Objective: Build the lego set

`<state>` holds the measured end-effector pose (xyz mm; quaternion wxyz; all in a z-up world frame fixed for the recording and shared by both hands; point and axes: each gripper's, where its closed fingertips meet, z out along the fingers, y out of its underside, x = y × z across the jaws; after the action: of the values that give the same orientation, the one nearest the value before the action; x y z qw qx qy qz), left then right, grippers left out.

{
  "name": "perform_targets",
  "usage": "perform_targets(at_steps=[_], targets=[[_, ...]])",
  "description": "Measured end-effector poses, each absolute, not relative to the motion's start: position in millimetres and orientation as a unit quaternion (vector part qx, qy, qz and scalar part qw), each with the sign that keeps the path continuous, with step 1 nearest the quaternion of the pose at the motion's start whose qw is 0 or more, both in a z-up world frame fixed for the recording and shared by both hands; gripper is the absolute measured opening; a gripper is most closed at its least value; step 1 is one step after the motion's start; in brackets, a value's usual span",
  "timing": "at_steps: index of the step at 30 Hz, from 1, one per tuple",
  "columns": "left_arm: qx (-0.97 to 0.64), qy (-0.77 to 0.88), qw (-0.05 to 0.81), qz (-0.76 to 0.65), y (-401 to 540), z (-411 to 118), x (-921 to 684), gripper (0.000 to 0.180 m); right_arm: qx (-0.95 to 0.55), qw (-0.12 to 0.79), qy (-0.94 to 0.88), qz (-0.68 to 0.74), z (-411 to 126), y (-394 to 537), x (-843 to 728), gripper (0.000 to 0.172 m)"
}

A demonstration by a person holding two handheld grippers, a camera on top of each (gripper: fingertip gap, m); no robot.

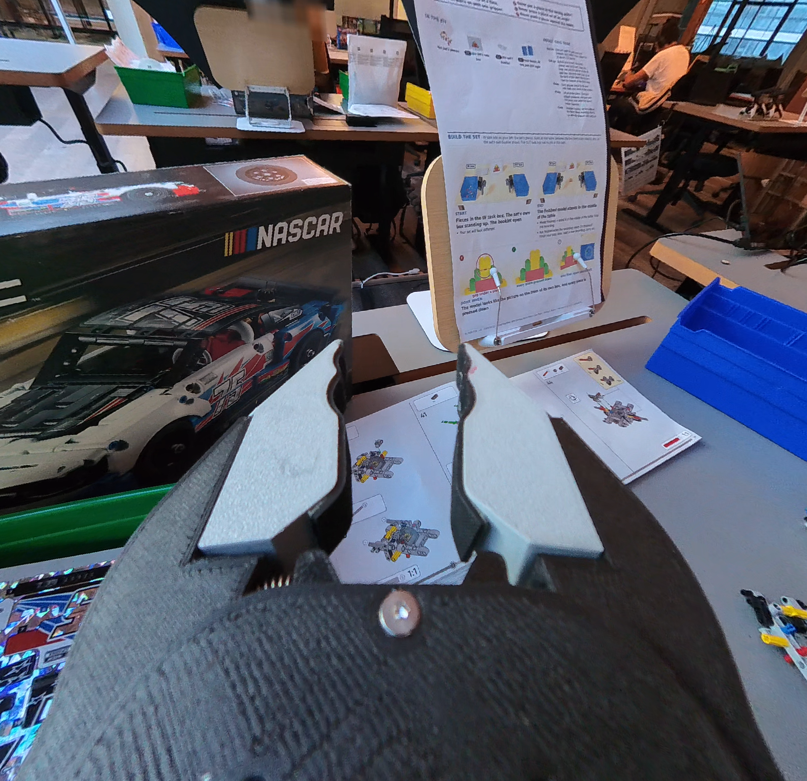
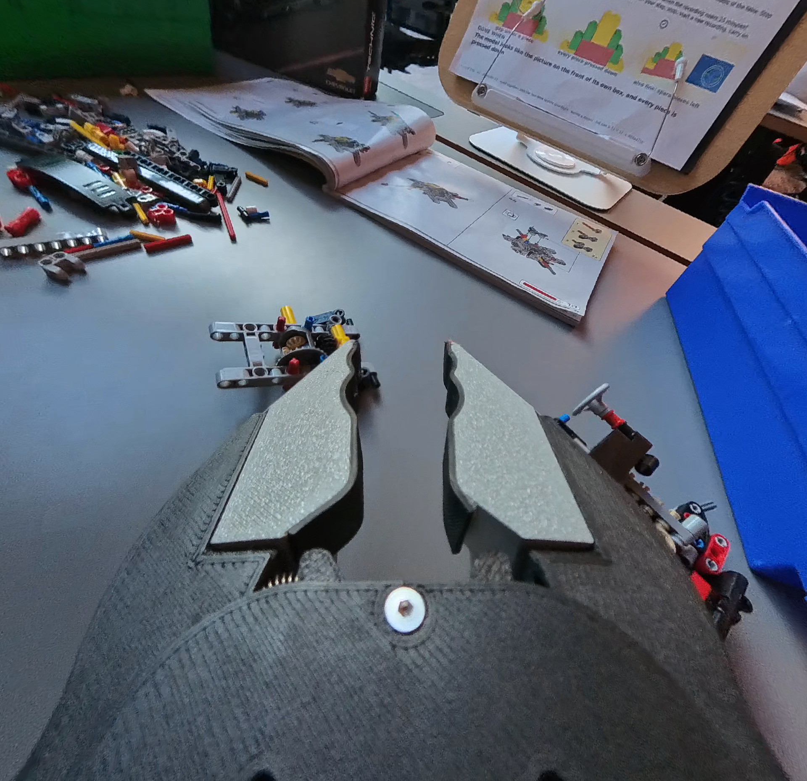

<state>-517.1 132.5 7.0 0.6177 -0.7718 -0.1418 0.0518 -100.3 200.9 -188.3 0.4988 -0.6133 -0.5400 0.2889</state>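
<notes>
— On the grey table (image 2: 131, 410), what does the right wrist view give you that the left one lacks?

— A small grey beam assembly (image 2: 279, 351) with yellow, red and blue pins. It lies just left of the right gripper (image 2: 401, 345), partly behind the left fingertip (image 2: 345, 358). Whether that fingertip touches it, I cannot tell. The jaws stand apart with only bare table between them; nothing is gripped.

— Anything else there?

— A scatter of loose pieces (image 2: 109, 192) far left, and a second, longer build with a grey steering wheel (image 2: 591, 399) close along the gripper's right side, half hidden by its body.

— And the left wrist view?

— The left gripper (image 1: 399, 353) is raised above the open instruction booklet (image 1: 393, 467), its jaws parted and empty. To its left stands a black box with a racing car printed on it (image 1: 174, 323), with a green bin (image 1: 65, 524) at its foot and a shiny sticker sheet (image 1: 35, 629) nearer still. Desks and a seated person (image 1: 659, 69) show far off; the right view shows none of that.

— What do both share?

— The booklet, the blue bin (image 2: 751, 366) on the right, and the wooden stand holding a printed sheet (image 1: 524, 235) at the far side. In the left view only a corner of a pin-studded build (image 1: 781, 629) shows at the right edge.
</notes>
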Motion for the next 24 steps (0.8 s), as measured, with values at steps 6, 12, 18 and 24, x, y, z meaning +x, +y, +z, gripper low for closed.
perform_targets(at_steps=[6, 12, 18, 24], targets=[[-0.773, -0.138, 0.616, 0.061, 125, 10, -518, 0.047, -0.62, 0.472, -0.554, 0.293, -196, 195, -92, 0.031], [-0.785, -0.146, 0.598, 0.074, 119, 2, -524, 0.049, -0.625, 0.416, -0.601, 0.275, -216, 184, -87, 0.038], [-0.803, -0.133, 0.574, 0.094, 126, -9, -521, 0.053, -0.609, 0.374, -0.659, 0.234, -237, 177, -92, 0.038], [-0.813, -0.118, 0.559, 0.11, 132, -13, -517, 0.055, -0.571, 0.448, -0.672, 0.149, -234, 205, -113, 0.03]])
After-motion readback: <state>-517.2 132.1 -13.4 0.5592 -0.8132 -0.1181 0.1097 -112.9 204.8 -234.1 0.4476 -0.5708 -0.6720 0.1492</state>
